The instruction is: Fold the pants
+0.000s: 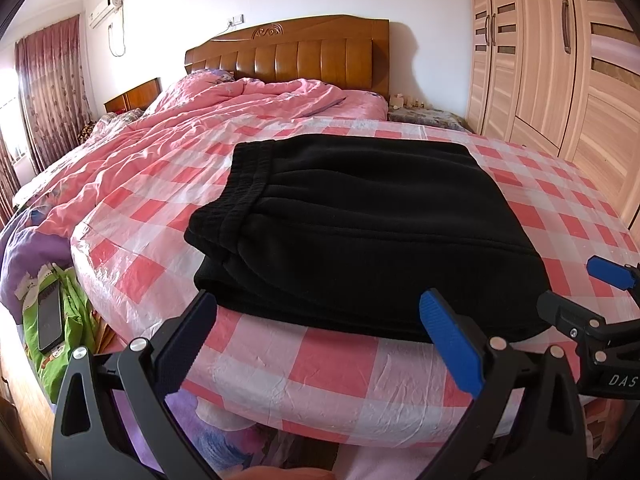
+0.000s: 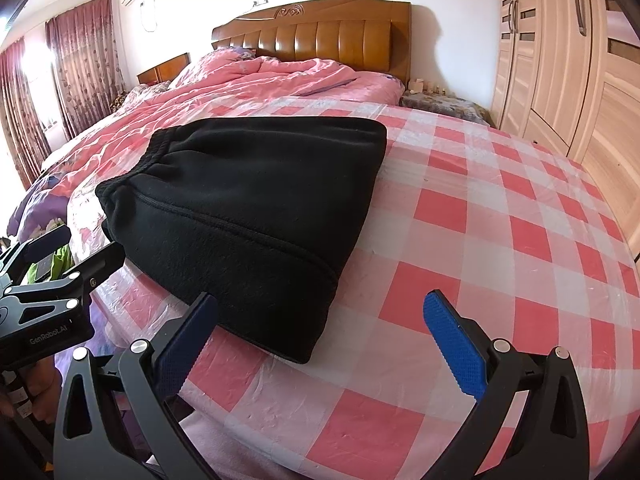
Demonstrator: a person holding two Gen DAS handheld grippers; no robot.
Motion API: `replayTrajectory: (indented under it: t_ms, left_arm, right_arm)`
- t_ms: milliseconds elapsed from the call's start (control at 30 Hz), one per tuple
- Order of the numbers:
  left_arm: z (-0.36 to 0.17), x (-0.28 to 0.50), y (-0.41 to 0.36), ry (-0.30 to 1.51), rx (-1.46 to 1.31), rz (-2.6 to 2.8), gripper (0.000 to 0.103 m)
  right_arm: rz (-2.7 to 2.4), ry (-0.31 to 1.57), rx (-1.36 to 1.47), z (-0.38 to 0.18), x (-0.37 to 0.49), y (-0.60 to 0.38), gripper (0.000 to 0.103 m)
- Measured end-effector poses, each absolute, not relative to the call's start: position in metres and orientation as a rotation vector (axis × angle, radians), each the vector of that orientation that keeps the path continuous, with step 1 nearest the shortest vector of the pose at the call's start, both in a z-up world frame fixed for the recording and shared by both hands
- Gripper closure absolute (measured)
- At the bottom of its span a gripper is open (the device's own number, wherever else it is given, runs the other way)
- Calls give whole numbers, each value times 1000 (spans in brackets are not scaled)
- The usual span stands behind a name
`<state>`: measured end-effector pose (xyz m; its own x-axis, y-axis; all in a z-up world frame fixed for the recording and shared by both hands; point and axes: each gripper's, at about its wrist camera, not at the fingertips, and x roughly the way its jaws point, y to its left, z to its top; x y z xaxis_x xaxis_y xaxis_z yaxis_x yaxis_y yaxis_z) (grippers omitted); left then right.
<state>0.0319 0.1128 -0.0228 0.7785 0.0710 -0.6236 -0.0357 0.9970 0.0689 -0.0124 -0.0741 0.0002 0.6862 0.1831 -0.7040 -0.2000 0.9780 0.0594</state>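
Note:
Black fleece pants [image 1: 352, 216] lie folded in a compact stack on the pink-and-white checked cover [image 1: 288, 364], waistband at the left. They also show in the right wrist view [image 2: 248, 200]. My left gripper [image 1: 320, 308] is open and empty, its fingers at the near edge of the stack. My right gripper [image 2: 320, 312] is open and empty, just off the stack's near right corner. The right gripper also shows in the left wrist view [image 1: 576, 284], and the left gripper in the right wrist view [image 2: 88, 248].
A crumpled pink quilt [image 1: 200, 120] lies at the back left, before the wooden headboard [image 1: 296, 52]. A wardrobe [image 1: 560, 60] stands at the right. A phone [image 1: 50, 316] on a green bag lies below the bed's left edge.

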Motion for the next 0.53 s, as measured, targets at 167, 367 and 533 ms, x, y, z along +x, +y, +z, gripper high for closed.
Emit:
replayTrajectory:
  t_ms: [167, 367, 533]
  left_arm:
    - [-23, 32, 113, 674, 54, 62, 1]
    - [-24, 33, 115, 677, 46, 69, 1]
    - [-27, 35, 115, 696, 34, 56, 1]
  right_arm:
    - [213, 786, -23, 0, -12, -74, 4]
    - [215, 787, -20, 1, -12, -75, 4]
    - [216, 788, -20, 1, -12, -74, 4]
